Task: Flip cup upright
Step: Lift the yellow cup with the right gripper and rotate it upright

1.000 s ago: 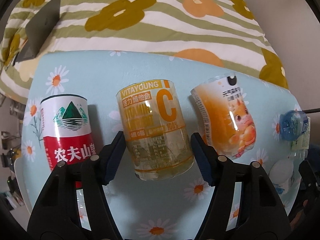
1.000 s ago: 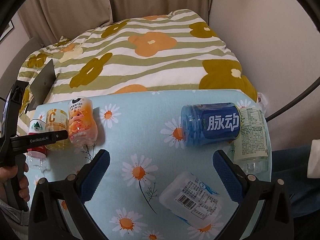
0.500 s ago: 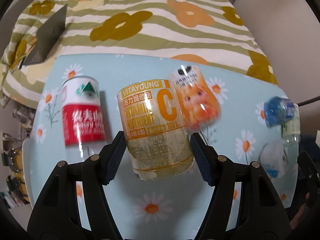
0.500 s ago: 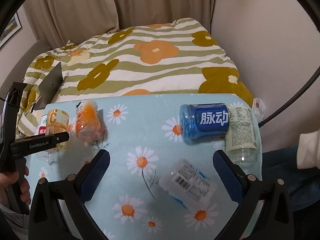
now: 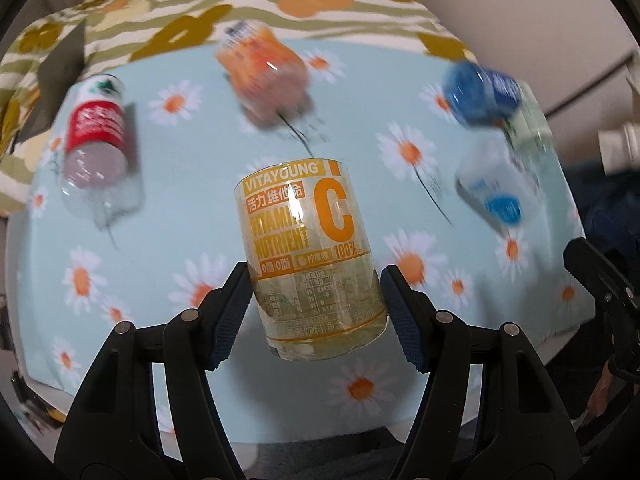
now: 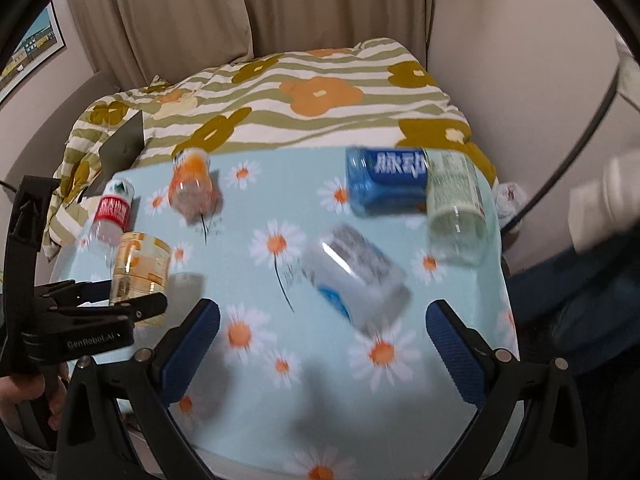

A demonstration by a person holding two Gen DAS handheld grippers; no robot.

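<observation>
The left claw [image 5: 316, 300] was clamped on the yellow Vitamin C cup [image 5: 310, 256], its blue pads [image 5: 232, 312] pressed against the lower half of the cup on both sides. The cup hung above the near-left part of the worktop [image 5: 192, 200], which was covered in a pale blue daisy cloth, and its label read right way up in the left wrist view. The right claw [image 6: 322, 344] stood wide open with nothing between its pads, over the near middle of the worktop. Around it lay a red-labelled cup [image 6: 114, 212], an orange cup [image 6: 192, 184], a blue cup [image 6: 384, 180], a green-labelled cup [image 6: 456, 208] touching the blue one, and a white-labelled cup [image 6: 356, 276], all blurred. A striped floral bedspread [image 6: 320, 92] lay beyond the worktop.
</observation>
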